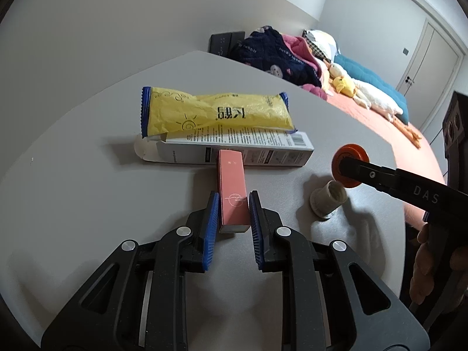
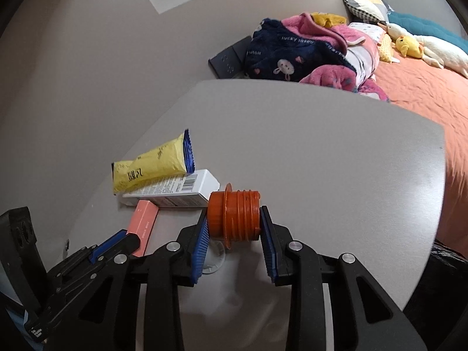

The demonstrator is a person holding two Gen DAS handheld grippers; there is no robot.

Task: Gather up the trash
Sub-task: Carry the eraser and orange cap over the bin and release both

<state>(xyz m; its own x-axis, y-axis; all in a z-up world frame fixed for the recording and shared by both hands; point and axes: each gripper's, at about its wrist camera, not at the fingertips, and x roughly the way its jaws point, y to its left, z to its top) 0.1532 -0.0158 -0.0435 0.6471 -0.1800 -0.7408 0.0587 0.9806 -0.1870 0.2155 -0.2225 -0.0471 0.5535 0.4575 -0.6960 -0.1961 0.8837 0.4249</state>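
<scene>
On the tabletop (image 1: 87, 193), left gripper (image 1: 233, 204) jaws pinched the pink box (image 1: 231, 187); at 3 o'clock, right gripper (image 2: 234, 222) jaws clamped the orange cap (image 2: 234, 218), likely for binning.

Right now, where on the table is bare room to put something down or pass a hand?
The far part of the table, between the trash and the bed-side edge, is bare. So is the left side beside the yellow wrapper. It is crowded around the white carton, pink box and small white cup.

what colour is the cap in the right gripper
Orange cap, clearest in the right wrist view.
</scene>
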